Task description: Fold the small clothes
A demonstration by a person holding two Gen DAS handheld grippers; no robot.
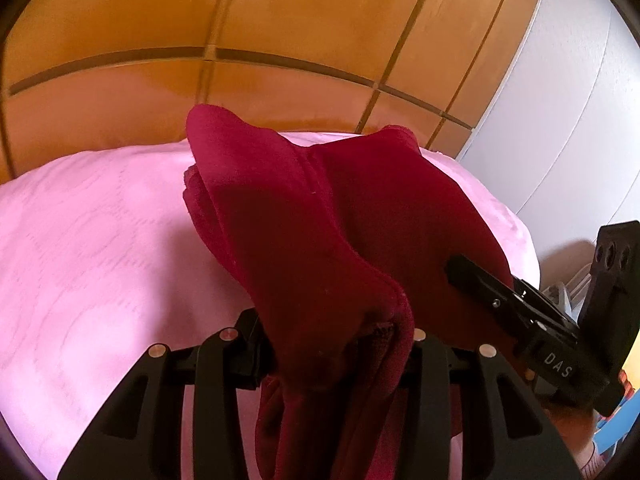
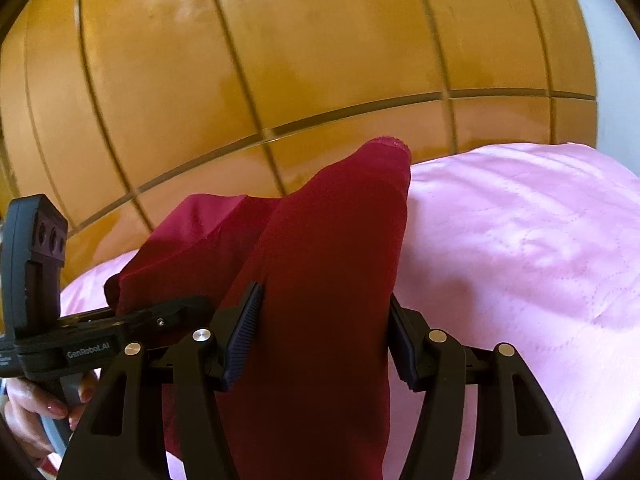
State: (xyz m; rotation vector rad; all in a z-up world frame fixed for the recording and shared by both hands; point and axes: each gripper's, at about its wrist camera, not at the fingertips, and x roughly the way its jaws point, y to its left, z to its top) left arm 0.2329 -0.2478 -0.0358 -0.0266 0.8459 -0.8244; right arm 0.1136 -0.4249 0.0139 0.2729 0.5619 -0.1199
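Both grippers hold one dark red garment above a pink bedspread. Left gripper: its fingers are pressed together on a bunched fold of the garment, which rises between them and spreads forward and upward. Right gripper: its ribbed pads sit on either side of a thick column of the same garment, and the cloth fills the gap, so the grip is a pinch on the cloth.

Ahead of and beyond both grippers stands a wooden panelled wardrobe, with a white wall to its right in the left wrist view. Below and ahead of the grippers lies the bedspread, patterned with faint stitching. In the right wrist view, the left gripper's body appears at the left, just beside the cloth, with a hand under it.
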